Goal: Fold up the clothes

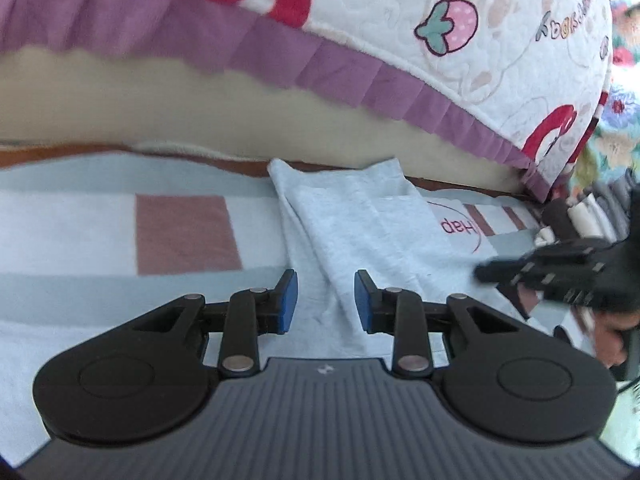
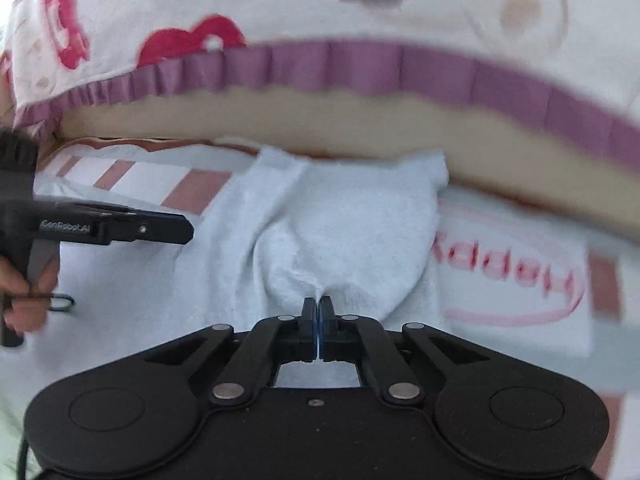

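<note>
Nearest the lens in the right wrist view, the right gripper [image 2: 319, 307] has its jaws together, pinching a tuft of the pale blue garment [image 2: 344, 232] at its near edge, low in the centre of the frame; the cloth puckers up to the tips, so the hold looks real though thin. At the left edge of that view the left gripper [image 2: 160, 229] pokes in sideways above the cloth, a hand [image 2: 24, 292] behind it on the trigger; its jaws stand apart with nothing between them, as the left wrist view shows, with a ridge of the garment lying just ahead of the gap. The garment lies partly folded and rumpled in the middle of both views, on a checked blanket [image 1: 120, 216] of blue and dusty pink squares, its far edge near the purple-frilled quilt [image 1: 440, 32] across the top.

To fold well, I judge the free jaws should take a matching edge beside the pinched one before anything lifts; both hands should then carry the edge over level and together, keeping the cloth taut so the central crease flattens; a one-point pull would likely bunch it further or slip.
</note>
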